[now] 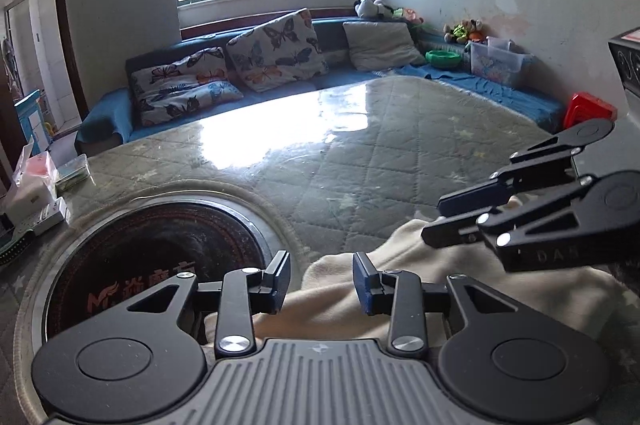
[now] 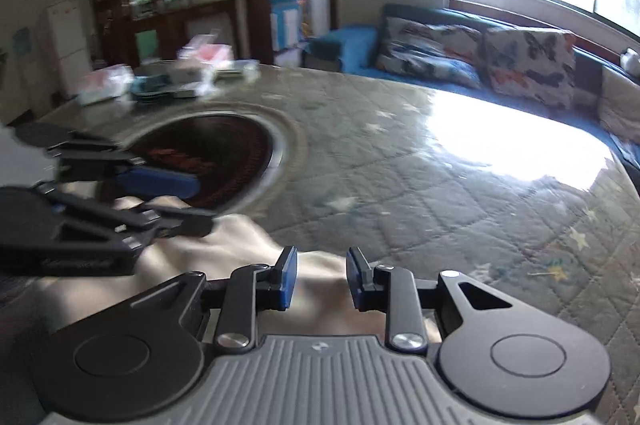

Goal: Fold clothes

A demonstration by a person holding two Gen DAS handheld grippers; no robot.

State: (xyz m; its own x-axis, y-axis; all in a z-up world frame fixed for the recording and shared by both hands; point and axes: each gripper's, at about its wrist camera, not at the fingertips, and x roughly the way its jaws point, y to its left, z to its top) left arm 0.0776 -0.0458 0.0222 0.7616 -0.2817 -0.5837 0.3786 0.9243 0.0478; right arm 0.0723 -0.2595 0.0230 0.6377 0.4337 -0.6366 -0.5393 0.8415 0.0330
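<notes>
Both sets of jaws stand apart with nothing between them: the left gripper (image 1: pixel 321 283) shows a clear gap between its blue pads over pale cloth, and the right gripper (image 2: pixel 321 277) does the same in its own view.

The cream garment (image 1: pixel 440 277) lies bunched on the quilted table cover (image 1: pixel 360 165), its folds loose and rumpled; how far it has been folded cannot be read from these views. Its near-left part sits just beside the round hotplate (image 1: pixel 152 253) sunk into the table, and a lobe of cloth seems to reach the plate's rim in the right wrist view. Both grippers hover over the garment, close together, the right one crossing in from the side away from the hotplate.

The likeliest trouble is a pinch that takes several layers at once, since the fabric is soft and heaped and no edge shows clearly; the fold would then come out crooked. Cloth dragged toward the hotplate could catch on its raised rim or slide into the recess. With the two grippers so near each other, their fingers could also knock together. The right wrist view is motion-blurred, so fine detail there is uncertain.
</notes>
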